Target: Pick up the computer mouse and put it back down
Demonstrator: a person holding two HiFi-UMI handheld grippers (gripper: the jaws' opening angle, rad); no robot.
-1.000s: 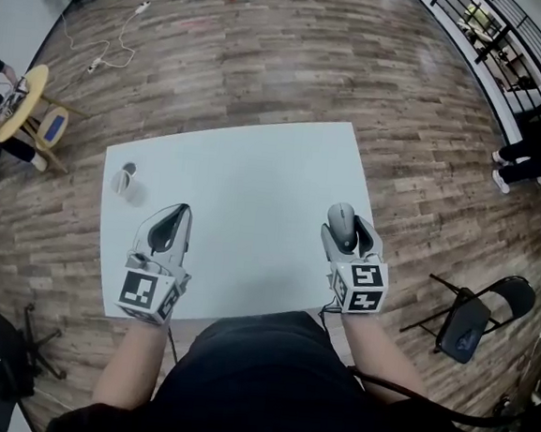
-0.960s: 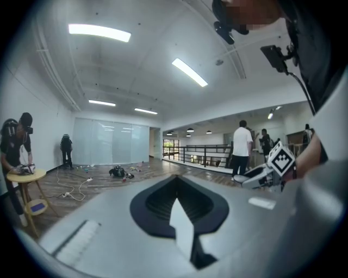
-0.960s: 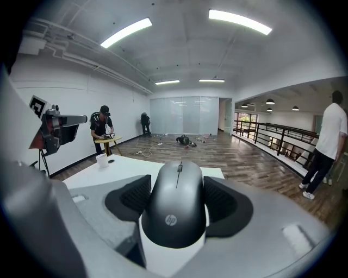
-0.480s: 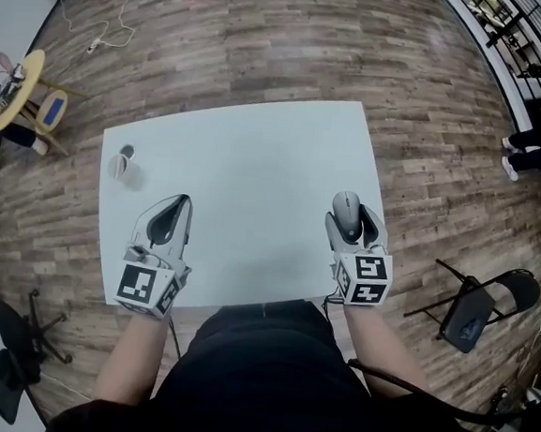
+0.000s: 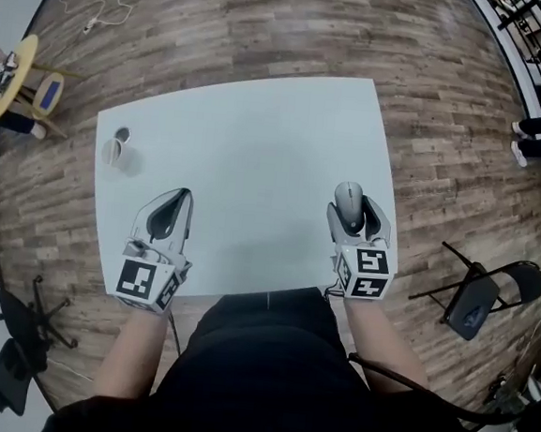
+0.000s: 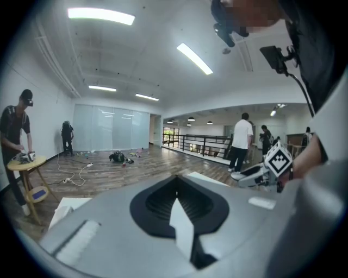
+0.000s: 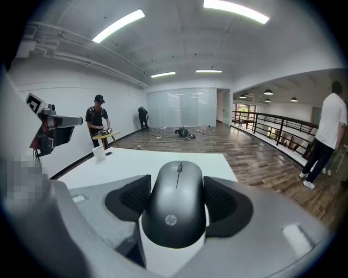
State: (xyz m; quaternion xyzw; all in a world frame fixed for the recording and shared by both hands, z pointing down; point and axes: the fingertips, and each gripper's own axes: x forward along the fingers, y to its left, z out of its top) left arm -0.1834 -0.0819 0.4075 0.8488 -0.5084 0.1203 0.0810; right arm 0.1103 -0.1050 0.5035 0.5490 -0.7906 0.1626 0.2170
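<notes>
A dark grey computer mouse (image 5: 348,200) (image 7: 175,212) sits between the jaws of my right gripper (image 5: 353,211) (image 7: 176,187). The pads press on both its sides, over the white table (image 5: 249,133) near its right edge. Whether the mouse touches the tabletop I cannot tell. My left gripper (image 5: 175,200) (image 6: 176,182) is near the table's front left, its jaws together with nothing between them. The left gripper view shows the right gripper's marker cube (image 6: 276,159) off to the right.
A white cup (image 5: 114,152) (image 7: 99,152) stands at the table's far left with a small dark object (image 5: 121,134) beside it. A folding chair (image 5: 475,303) stands right of the table, a round yellow side table (image 5: 10,70) to the left. People stand farther off on the wooden floor.
Both grippers have sunk a little toward the table, the mouse still in the right jaws. The head view has tilted, so the table sits higher in the picture.
</notes>
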